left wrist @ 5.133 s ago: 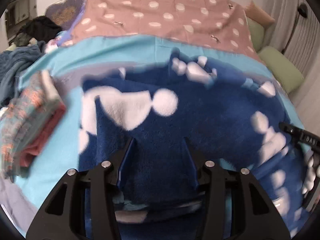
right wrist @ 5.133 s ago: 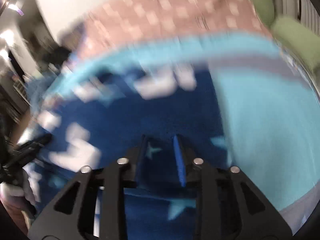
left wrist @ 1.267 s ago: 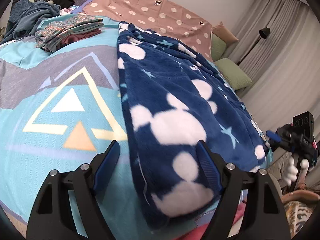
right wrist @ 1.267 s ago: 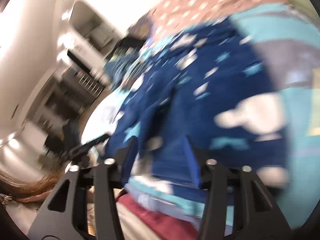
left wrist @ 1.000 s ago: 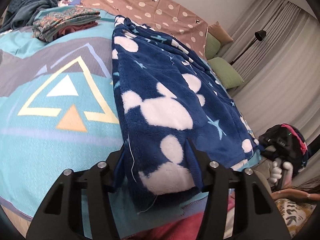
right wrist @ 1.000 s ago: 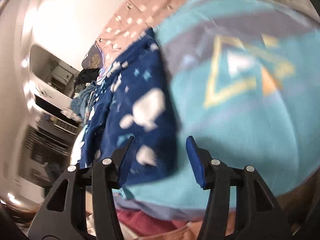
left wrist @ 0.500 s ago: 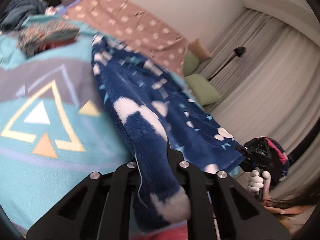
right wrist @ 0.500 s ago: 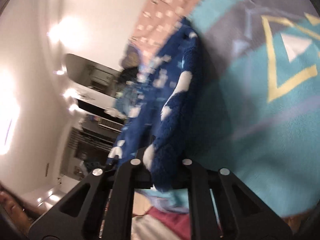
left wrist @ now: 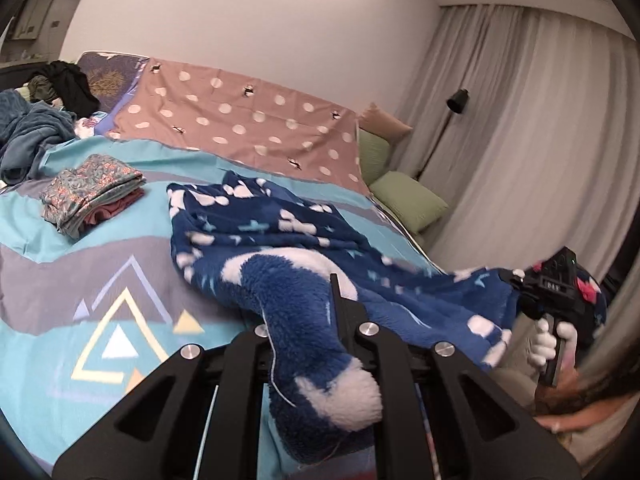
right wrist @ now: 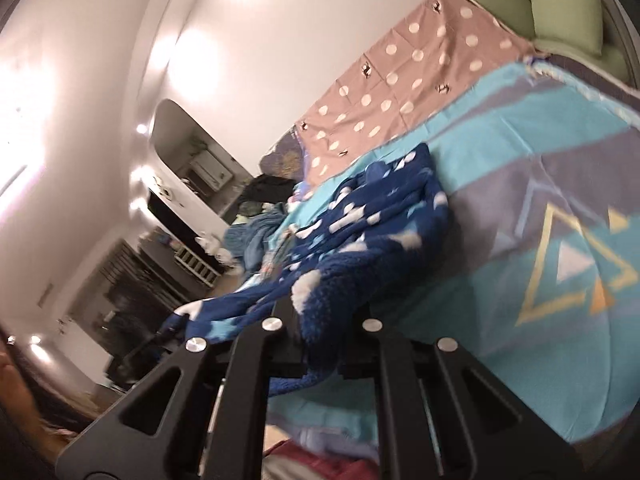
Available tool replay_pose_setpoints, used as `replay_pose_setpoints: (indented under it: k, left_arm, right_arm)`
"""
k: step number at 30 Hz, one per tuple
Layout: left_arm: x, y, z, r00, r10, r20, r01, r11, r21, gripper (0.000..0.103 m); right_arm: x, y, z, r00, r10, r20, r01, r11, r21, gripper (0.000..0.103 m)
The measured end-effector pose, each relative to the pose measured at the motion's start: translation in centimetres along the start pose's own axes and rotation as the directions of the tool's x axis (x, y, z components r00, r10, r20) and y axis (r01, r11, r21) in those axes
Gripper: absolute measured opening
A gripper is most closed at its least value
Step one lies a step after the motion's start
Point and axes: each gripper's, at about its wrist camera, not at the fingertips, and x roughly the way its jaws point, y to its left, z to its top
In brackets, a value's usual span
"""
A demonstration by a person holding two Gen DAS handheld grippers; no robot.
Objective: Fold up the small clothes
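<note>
Both grippers, open over the near edge of the navy fleece a second ago, have since clamped on it and lifted. Left gripper (left wrist: 308, 320): jaws pinched narrow on a thick corner of the navy fleece garment (left wrist: 280, 240), white blobs and stars on blue, the tuft bunched up between the fingers and hanging toward the camera. Right gripper (right wrist: 320, 320): jaws likewise nipped tight on the opposite near corner of the same fleece (right wrist: 360, 248); seen also from the left wrist view at far right, a white-gloved hand (left wrist: 548, 340) on its handle. Near hem is raised off the bed (left wrist: 60, 280), cloth sagging between the two grips; the far part lies rumpled on the turquoise-and-grey bedspread with the triangle print. Beyond, left: a folded stack (left wrist: 88, 196), floral piece on top, red one under, so some items look finished. Farther back: a loose heap of blue and black clothes (left wrist: 36, 128), apparently unsorted, then a pink spotted sheet (left wrist: 248, 120) and green pillows (left wrist: 408, 200). Judgement: fleece is mid-fold; carrying the near hem over, flattening and stacking remain, plus the heap.
</note>
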Motion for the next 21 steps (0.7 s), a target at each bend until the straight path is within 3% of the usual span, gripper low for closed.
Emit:
replay_pose_setpoints:
  k: [9, 21]
  left_arm:
    - [4.0, -0.1, 5.0, 0.999, 0.033, 0.041, -0.034, 0.999, 0.021, 0.011]
    - [7.8, 3.5, 10.9, 0.992, 0.102, 0.077, -0.095, 0.991, -0.093, 0.011]
  right_arm:
    - [5.9, 1.3, 5.0, 0.998, 0.008, 0.067, -0.002, 0.996, -0.09, 0.01]
    - [10.8, 0.4, 11.8, 0.989, -0.043, 0.143, 0.06, 0.992, -0.113, 0.01]
